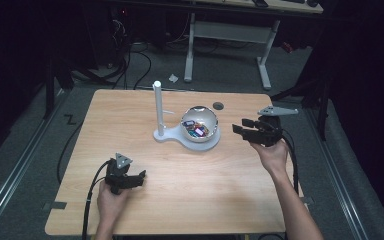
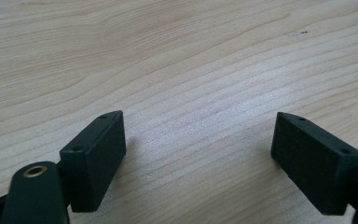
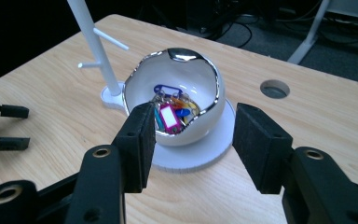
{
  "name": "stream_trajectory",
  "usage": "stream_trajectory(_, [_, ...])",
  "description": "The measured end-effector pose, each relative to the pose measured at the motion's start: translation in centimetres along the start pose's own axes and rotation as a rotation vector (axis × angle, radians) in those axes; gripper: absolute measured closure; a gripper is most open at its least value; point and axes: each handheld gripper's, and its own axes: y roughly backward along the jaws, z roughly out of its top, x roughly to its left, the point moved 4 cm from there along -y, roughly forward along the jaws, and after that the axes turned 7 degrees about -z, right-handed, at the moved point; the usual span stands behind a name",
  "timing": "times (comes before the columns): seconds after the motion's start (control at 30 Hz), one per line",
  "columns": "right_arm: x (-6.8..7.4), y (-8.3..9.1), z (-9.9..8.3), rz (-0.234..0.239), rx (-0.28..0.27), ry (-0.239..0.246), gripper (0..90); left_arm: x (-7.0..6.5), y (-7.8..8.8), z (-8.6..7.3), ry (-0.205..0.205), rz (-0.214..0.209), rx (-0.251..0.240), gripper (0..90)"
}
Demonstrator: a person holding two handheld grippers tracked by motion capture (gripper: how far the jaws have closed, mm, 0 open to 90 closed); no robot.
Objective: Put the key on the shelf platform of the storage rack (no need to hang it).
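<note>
A white egg-shaped bowl (image 1: 200, 121) with a silvery rim stands on a white base in the middle of the wooden table (image 1: 205, 175). It holds several coloured key tags (image 1: 196, 130). A white post (image 1: 157, 105) with side pegs rises from the same base, left of the bowl. My right gripper (image 1: 241, 126) hovers just right of the bowl, open and empty. In the right gripper view its jaws frame the bowl (image 3: 177, 84) and the key tags (image 3: 170, 112), with the post (image 3: 95, 46) behind. My left gripper (image 1: 141, 177) rests open near the front left, over bare wood (image 2: 198, 149).
A round cable hole (image 1: 218, 105) sits in the table behind the bowl, and appears as the hole (image 3: 274, 88) in the right gripper view. The left gripper's fingertips (image 3: 14, 126) show at that view's left edge. Beyond the table lie dark floor, cables and a white desk frame (image 1: 225, 35).
</note>
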Motion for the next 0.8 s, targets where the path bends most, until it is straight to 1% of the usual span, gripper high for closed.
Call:
stream_trajectory(0.07, [0.1,0.7,-0.1,-0.004,-0.008,0.011,49.9,0.0,0.0,0.0,0.0,0.0,0.0,18.2])
stream_trajectory(0.1, [0.1,0.7,-0.1,-0.004,-0.008,0.011,49.9,0.0,0.0,0.0,0.0,0.0,0.0,18.2])
stream_trajectory(0.17, [0.2,1.2,-0.2,-0.005,-0.027,0.012,50.2,0.0,0.0,0.0,0.0,0.0,0.0,18.2])
stream_trajectory(0.2, [0.3,1.6,-0.5,-0.004,-0.032,0.01,50.3,0.0,0.0,0.0,0.0,0.0,0.0,18.2])
stream_trajectory(0.3, [0.3,1.9,-0.9,-0.008,-0.026,0.003,50.4,0.0,0.0,0.0,0.0,0.0,0.0,18.2])
stream_trajectory(0.33, [0.3,2.3,-1.3,-0.007,-0.01,-0.002,50.4,0.0,0.0,0.0,0.0,0.0,0.0,18.2])
stream_trajectory(0.43, [0.3,2.5,-1.5,0.001,-0.014,-0.003,50.5,0.0,0.0,0.0,0.0,0.0,0.0,18.2])
stream_trajectory(0.47, [0.4,2.7,-1.5,0.001,-0.028,-0.003,50.6,0.0,0.0,0.0,0.0,0.001,0.0,18.2])
stream_trajectory(0.5, [0.4,2.8,-1.7,0.005,-0.029,-0.011,50.5,0.0,0.0,0.0,0.0,0.001,0.0,18.2])
stream_trajectory(0.57, [0.4,3.0,-2.3,0.0,-0.019,-0.016,50.4,0.0,0.0,0.0,0.0,0.001,0.0,18.2])
stream_trajectory(0.7, [0.4,3.3,-2.8,-0.002,-0.006,-0.027,50.4,0.0,0.0,0.0,-0.001,0.001,0.001,18.2])
stream_trajectory(0.77, [0.5,3.5,-3.0,-0.004,-0.011,-0.024,50.6,0.0,0.0,0.0,-0.001,0.001,0.001,18.2])
stream_trajectory(0.8, [0.5,3.6,-3.1,-0.008,-0.023,-0.023,50.7,0.0,0.0,0.0,-0.001,0.001,0.001,18.2])
